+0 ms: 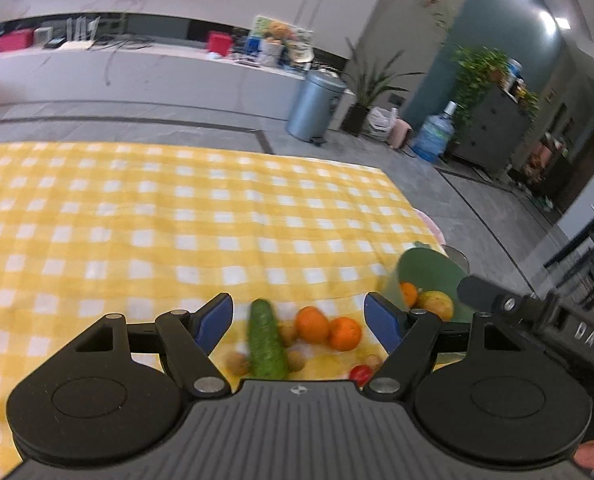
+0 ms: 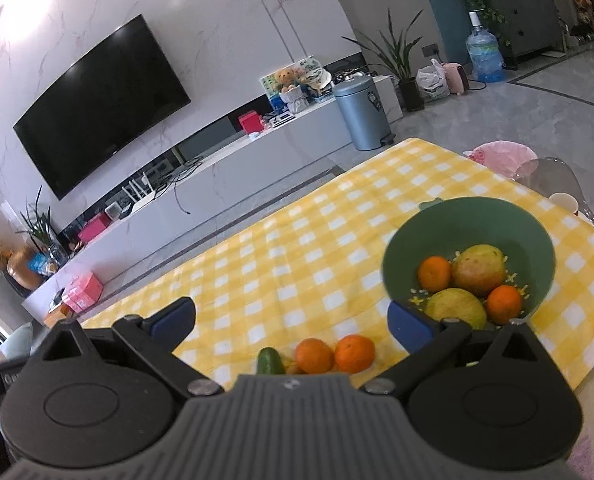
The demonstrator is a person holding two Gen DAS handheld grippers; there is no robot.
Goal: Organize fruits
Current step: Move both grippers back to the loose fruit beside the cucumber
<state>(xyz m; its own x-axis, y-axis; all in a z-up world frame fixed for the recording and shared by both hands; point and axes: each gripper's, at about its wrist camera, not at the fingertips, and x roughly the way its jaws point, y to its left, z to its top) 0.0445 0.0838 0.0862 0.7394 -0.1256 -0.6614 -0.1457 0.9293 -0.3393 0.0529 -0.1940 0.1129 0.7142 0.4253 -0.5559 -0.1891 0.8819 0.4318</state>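
Fruit already sorted sits in the green bowl (image 2: 469, 216); two oranges (image 2: 355, 353) await on the desk (image 2: 281, 248), so both hand-held grippers, left (image 1: 299, 314) and right (image 2: 291, 322), hover wide open and empty.

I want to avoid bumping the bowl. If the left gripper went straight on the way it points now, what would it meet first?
Probably the cucumber: it lies between the open left gripper fingers, with two oranges just beside it. The green bowl sits off to the side. Depth is uncertain.

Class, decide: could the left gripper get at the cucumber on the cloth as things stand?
Probably yes. The left gripper is open and empty, and the cucumber lies between its fingers' lines with nothing over it; small brown fruits crowd its sides.
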